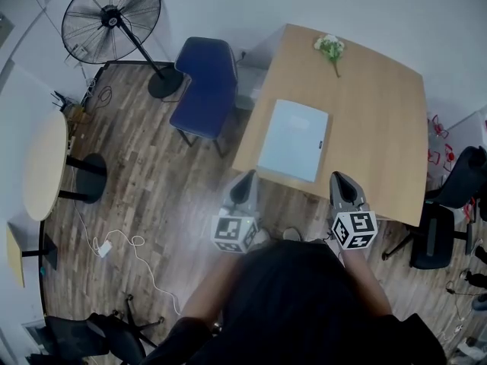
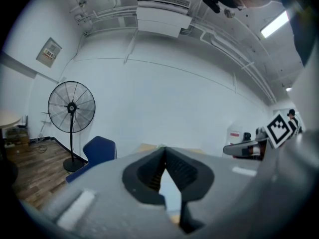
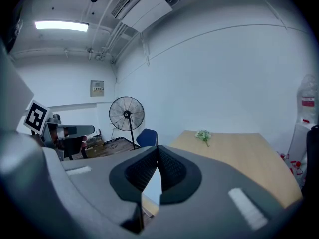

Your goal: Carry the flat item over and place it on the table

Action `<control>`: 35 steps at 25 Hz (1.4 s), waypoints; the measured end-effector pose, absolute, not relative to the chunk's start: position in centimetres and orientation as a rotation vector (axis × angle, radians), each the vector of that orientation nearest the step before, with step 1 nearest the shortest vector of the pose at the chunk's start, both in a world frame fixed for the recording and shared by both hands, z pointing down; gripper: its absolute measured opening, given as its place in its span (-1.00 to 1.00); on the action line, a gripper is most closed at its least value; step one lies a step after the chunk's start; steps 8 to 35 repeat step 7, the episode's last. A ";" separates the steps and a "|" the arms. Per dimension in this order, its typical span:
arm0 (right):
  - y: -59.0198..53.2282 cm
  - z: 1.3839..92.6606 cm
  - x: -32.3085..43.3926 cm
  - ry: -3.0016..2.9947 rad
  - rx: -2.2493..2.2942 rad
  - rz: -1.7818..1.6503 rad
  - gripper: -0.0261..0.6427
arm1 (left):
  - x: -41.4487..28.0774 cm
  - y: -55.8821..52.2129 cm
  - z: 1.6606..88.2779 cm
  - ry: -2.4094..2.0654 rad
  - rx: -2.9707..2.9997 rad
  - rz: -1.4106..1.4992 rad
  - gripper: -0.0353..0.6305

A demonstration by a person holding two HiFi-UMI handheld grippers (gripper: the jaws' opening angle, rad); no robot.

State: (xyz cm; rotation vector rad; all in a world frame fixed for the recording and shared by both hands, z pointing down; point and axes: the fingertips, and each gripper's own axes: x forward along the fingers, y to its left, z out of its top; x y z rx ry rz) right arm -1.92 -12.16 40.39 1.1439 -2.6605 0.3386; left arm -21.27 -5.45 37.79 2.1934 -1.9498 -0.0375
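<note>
Table [image 1: 377, 128] matt wood; floor [image 1: 152, 185] wood planks.

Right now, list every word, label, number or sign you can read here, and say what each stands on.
None can be read.
Wall notice: print too small.
Red label on the white container: blurred.
Dark mark at the flat item's edge: too small.
Marker cubes: square patterns only, no words.

1. Right gripper [image 3: 158, 148]: jaws closed, tips touching, nothing clamped between them.
2. Wooden table [image 3: 239, 156] ahead-right; flower sprig [image 3: 203, 135] lying near its far edge.
3. Standing fan [image 3: 126, 113] at back wall; blue chair [image 3: 147, 137] just beside its pole.
4. Left gripper [image 3: 89, 130] at far left.
</note>
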 end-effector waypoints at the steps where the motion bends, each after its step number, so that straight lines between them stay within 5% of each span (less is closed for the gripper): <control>1: -12.1 40.4 -2.2 -2.661 1.141 0.338 -0.92 | -21.6 -5.4 37.8 -1.949 2.187 -0.046 -0.89; 35: -12.1 40.6 -4.5 -2.681 1.105 0.340 -0.92 | -23.0 -5.9 37.9 -1.914 2.178 -0.096 -0.89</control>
